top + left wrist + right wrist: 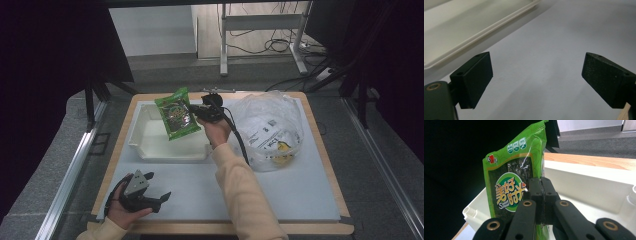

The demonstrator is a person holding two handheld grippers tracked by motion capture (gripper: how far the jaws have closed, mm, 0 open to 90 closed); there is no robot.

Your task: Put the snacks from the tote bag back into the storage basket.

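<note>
A green seaweed snack packet [176, 115] hangs above the white bin [145, 145] at the table's back left. My right gripper [196, 111] is shut on the packet's right edge; in the right gripper view the black jaws meet on the packet [514, 182] with the bin [586, 182] behind it. My left gripper [162, 199] rests near the front left of the white mat, held in a hand, jaws apart. In the left gripper view its fingers [474, 77] stand wide with bare mat between them and the bin's rim [486, 27] beyond.
A crumpled clear plastic bag [270, 130] with printed labels lies on the mat right of the bin. The mat [280, 195] sits on a wooden tabletop [330, 150]. Table legs and cables stand on the floor behind.
</note>
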